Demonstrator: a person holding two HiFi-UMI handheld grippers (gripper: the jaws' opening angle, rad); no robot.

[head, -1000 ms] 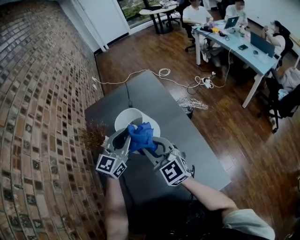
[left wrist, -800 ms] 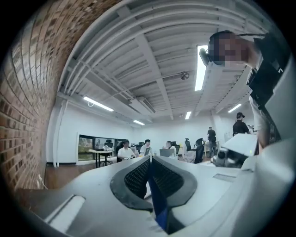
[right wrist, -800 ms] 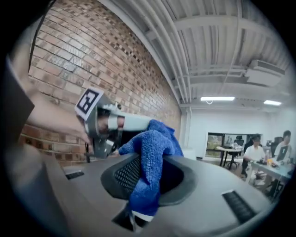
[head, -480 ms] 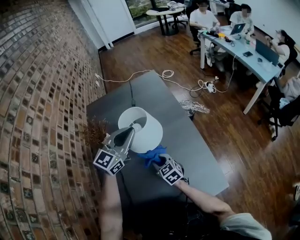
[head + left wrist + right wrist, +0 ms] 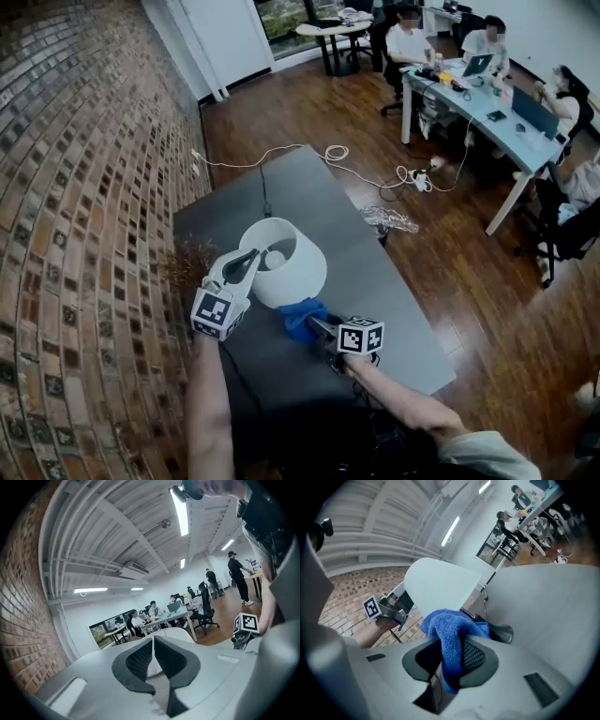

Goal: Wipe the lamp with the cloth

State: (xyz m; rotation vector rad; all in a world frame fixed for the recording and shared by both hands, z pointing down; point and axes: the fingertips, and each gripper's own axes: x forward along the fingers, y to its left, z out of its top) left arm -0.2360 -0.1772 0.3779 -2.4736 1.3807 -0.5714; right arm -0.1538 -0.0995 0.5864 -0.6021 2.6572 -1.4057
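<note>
Left gripper [image 5: 251, 261] on lamp [image 5: 305, 274] rim

Left tool [image 5: 153, 639]: dark ribbed pads closed, tips together on the rim of the white lamp shade [image 5: 180, 633], whose white surface shows in the gap lower between the pads. Right of the shade: the right tool's marker cube [image 5: 246, 623], upright. Left edge: brick wall [image 5: 23, 620]. Overhead: ribbed ceiling with lit strip lights [image 5: 180, 510]. Background: people seated at a long desk [image 5: 164, 616]; one person [image 5: 239, 578] standing on the wooden floor [image 5: 220, 634] at right.
</note>
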